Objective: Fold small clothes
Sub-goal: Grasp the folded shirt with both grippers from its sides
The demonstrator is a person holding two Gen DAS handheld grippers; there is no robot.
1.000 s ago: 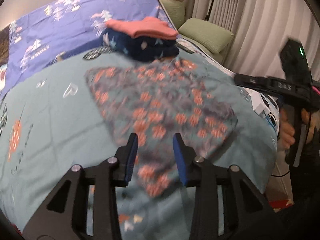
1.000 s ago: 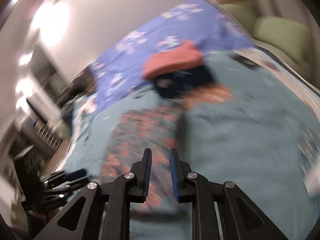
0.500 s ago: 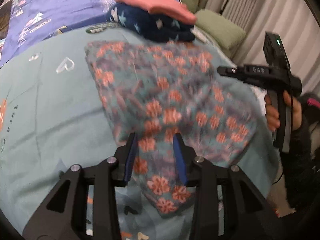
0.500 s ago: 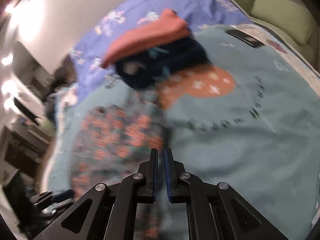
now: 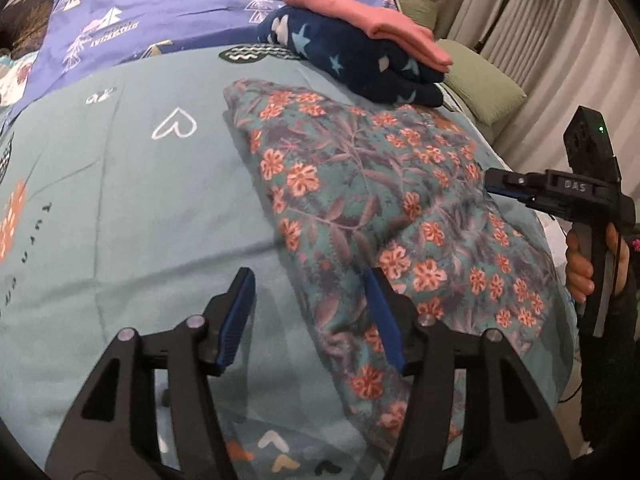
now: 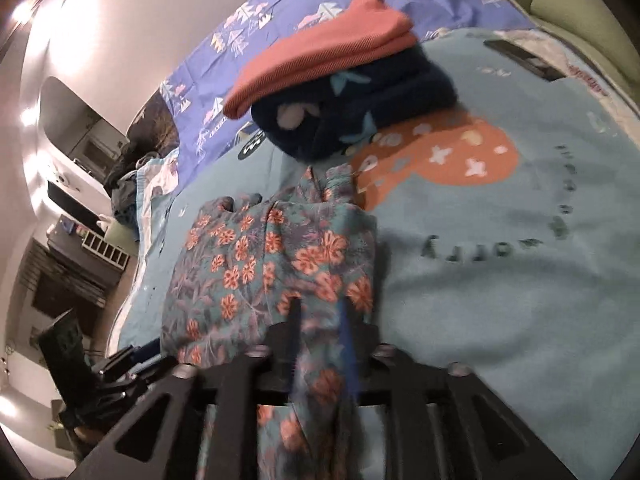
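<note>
A teal floral garment [image 5: 384, 208] with orange flowers lies spread on the light blue blanket [image 5: 120, 208]. My left gripper [image 5: 312, 316] is open low over the garment's near left edge, one finger on each side of that edge. My right gripper [image 6: 320, 320] hovers over the garment [image 6: 264, 256] with its fingers a narrow gap apart; it also shows in the left wrist view [image 5: 516, 188] at the garment's right edge. It holds nothing that I can see.
A folded stack, a pink garment [image 5: 372, 20] on a navy star-print one [image 5: 360, 64], sits just beyond the floral garment. Purple patterned bedding [image 5: 180, 12] lies behind. Green pillows [image 5: 480, 84] and curtains are at the right. The bed edge drops off right.
My left gripper opened wide and shifted left onto the garment's edge. My right gripper came down over the garment and its fingers parted slightly.
</note>
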